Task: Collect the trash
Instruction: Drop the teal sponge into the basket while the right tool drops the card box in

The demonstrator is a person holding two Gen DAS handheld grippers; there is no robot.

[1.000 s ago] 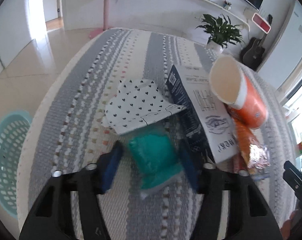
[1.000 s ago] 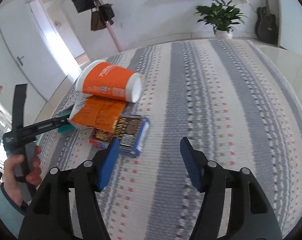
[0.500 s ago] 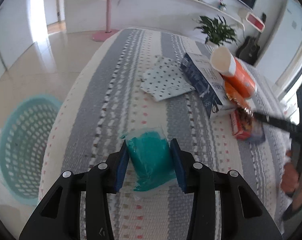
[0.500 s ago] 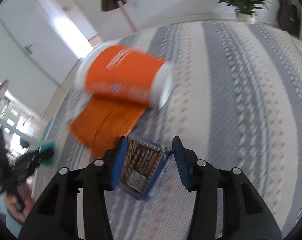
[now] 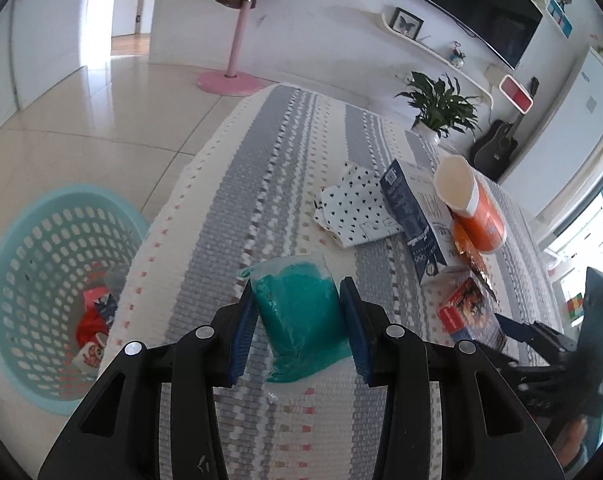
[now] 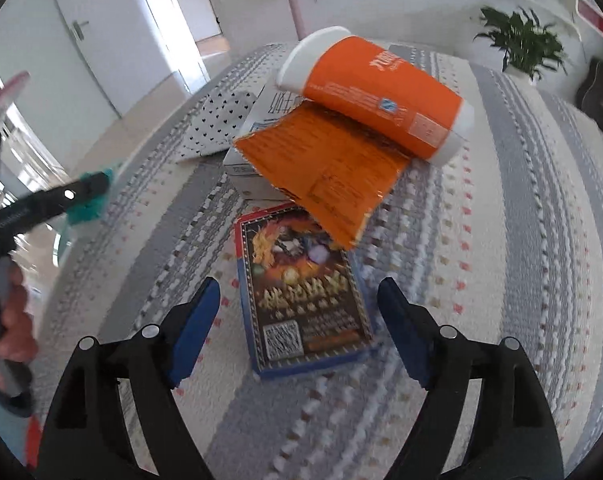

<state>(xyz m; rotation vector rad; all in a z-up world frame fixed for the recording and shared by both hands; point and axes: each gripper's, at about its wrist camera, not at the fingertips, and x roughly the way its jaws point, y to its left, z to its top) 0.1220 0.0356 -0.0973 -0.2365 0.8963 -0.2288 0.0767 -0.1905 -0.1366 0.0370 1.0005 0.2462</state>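
My left gripper (image 5: 299, 312) is shut on a teal packet (image 5: 301, 308) and holds it above the striped tablecloth (image 5: 261, 184), near the table's left edge. A light blue trash basket (image 5: 33, 292) stands on the floor to the left, with some wrappers inside. My right gripper (image 6: 299, 320) is open around a small dark card box (image 6: 301, 292) that lies flat on the cloth. Beyond it lie an orange foil wrapper (image 6: 329, 172), an orange paper cup (image 6: 381, 92) on its side, a white and blue carton (image 5: 417, 216) and a heart-print paper (image 5: 353, 208).
A potted plant (image 5: 441, 104) and a guitar (image 5: 495, 150) stand beyond the table's far end. A pink coat stand (image 5: 233, 40) is on the tiled floor at the back. The left gripper and hand show in the right wrist view (image 6: 41, 204).
My left gripper closed on the teal packet, lifted it and carried it back toward the basket side. My right gripper moved in over the card box; its jaws now stand wider around it.
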